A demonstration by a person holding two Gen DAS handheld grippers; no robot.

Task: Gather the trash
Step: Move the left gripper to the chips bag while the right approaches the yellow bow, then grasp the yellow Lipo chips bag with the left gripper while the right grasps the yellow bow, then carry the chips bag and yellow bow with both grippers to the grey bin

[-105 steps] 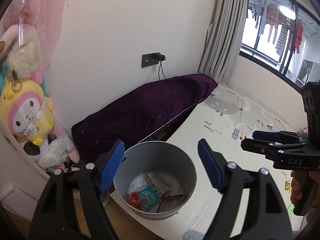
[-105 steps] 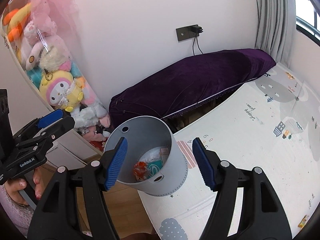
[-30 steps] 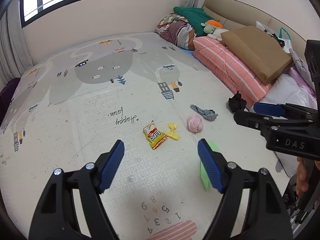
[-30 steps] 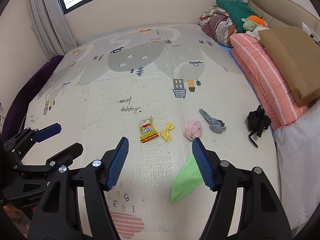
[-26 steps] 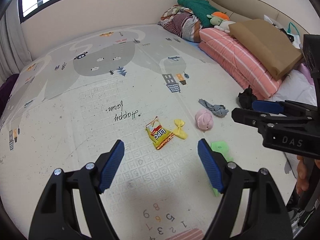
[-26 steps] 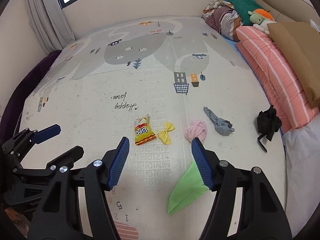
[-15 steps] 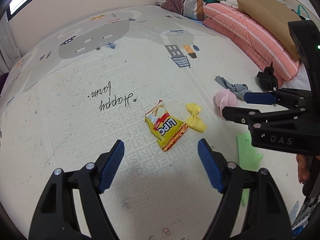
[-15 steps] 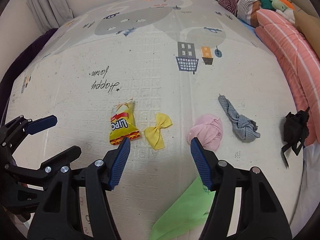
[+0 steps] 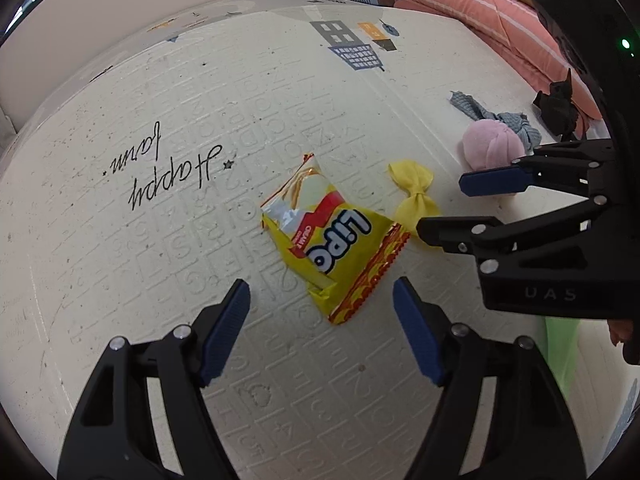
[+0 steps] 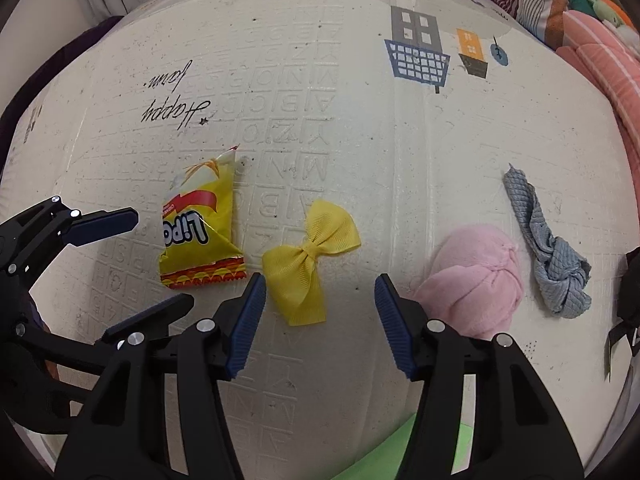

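Observation:
A yellow Lipo snack wrapper (image 9: 332,240) lies flat on the cream play mat (image 9: 200,92); it also shows in the right wrist view (image 10: 200,228). A yellow ribbon bow (image 10: 310,266) lies just right of it, also seen in the left wrist view (image 9: 414,196). My left gripper (image 9: 322,332) is open and empty, low over the mat, just short of the wrapper. My right gripper (image 10: 320,320) is open and empty, just short of the bow.
A pink cloth ball (image 10: 476,284), a grey knotted cloth (image 10: 548,256) and a black object (image 9: 560,108) lie to the right. A green sheet (image 10: 404,452) lies under my right gripper. Pink striped bedding (image 9: 472,0) borders the mat's far right.
Both grippers have turned from the grey bin to the mat, then dropped lower and closer to the wrapper and the bow. Both stay open.

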